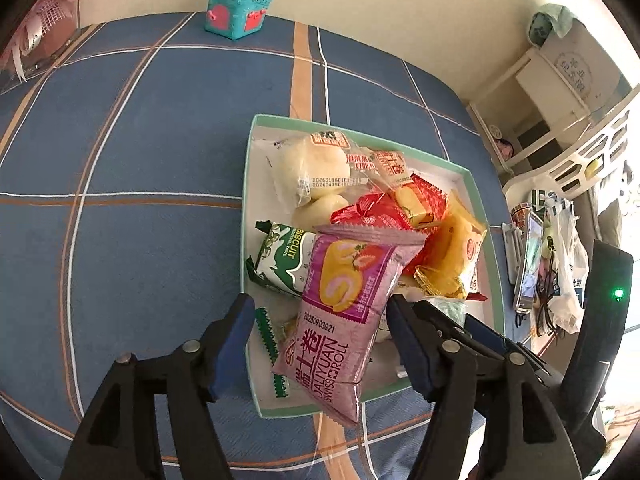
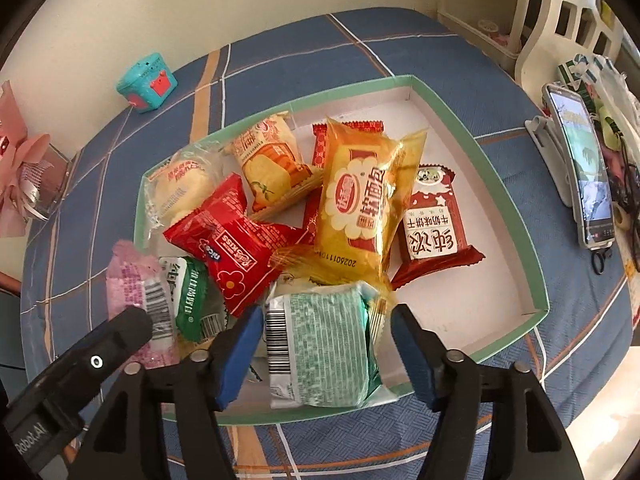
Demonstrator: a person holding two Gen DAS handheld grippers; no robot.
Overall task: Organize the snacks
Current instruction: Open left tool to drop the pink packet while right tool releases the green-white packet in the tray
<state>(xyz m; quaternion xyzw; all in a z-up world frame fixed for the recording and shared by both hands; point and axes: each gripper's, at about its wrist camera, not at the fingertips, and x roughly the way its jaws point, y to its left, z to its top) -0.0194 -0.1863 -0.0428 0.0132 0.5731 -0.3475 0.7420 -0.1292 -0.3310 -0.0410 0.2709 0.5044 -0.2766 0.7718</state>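
Note:
A white tray with a green rim [image 1: 486, 216] [image 2: 476, 148] holds several snack packs. A purple Swiss roll pack [image 1: 332, 320] lies over its near rim between the fingers of my left gripper [image 1: 320, 312], which is open and not pressing it. A green-and-white pack [image 2: 320, 340] rests at the tray's near edge between the spread blue pads of my open right gripper [image 2: 328, 316]. Beyond it lie a yellow bread pack [image 2: 360, 200], a red pack [image 2: 232, 248] and a dark red biscuit pack [image 2: 432, 228]. The two grippers are side by side.
The table wears a blue checked cloth [image 1: 140, 140]. A teal toy box [image 1: 240, 8] stands at its far edge and a pink wrapped gift [image 1: 48, 20] at the far left. A phone on a stand [image 2: 580, 168] and a white chair [image 1: 580, 156] are on the right.

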